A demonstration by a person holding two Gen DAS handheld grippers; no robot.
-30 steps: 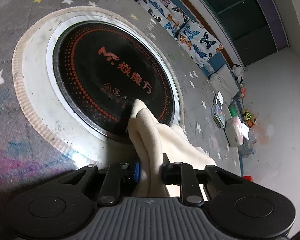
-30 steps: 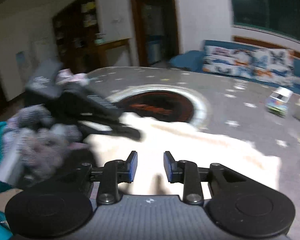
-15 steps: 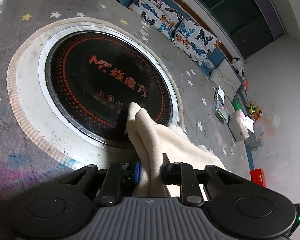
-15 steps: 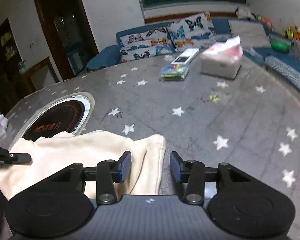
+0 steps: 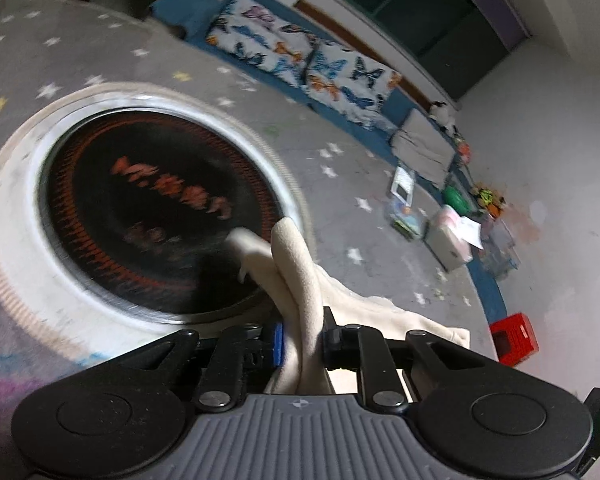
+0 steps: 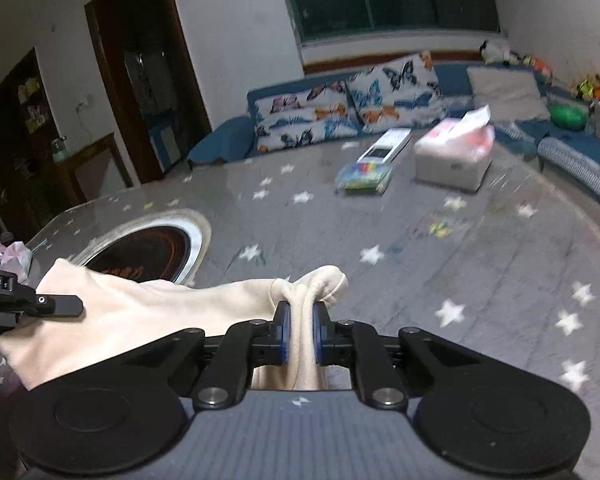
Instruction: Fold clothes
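A cream garment point(image 5: 296, 264) is bunched between the pads of my left gripper point(image 5: 302, 320), whose jaws are closing tighter on it; a fold stands up over the black round cooktop point(image 5: 152, 220). In the right wrist view the same cream garment point(image 6: 148, 308) stretches to the left, just above the grey star-patterned table point(image 6: 420, 280). My right gripper point(image 6: 300, 308) is closing on its right corner, pads pressing the cloth. A finger of the left gripper point(image 6: 56, 306) shows at the cloth's left end.
The cooktop point(image 6: 148, 252) is sunk into the table at the left. A tissue box point(image 6: 454, 160), a white remote point(image 6: 384, 146) and a colourful pack point(image 6: 364, 178) lie at the far side. A blue sofa with butterfly cushions point(image 6: 352, 108) curves behind. A red crate point(image 5: 514, 336) sits on the floor.
My right gripper swung right to the garment's corner and closed on it. The left gripper rose and rolled with its cloth still held, and the garment now hangs stretched between both.
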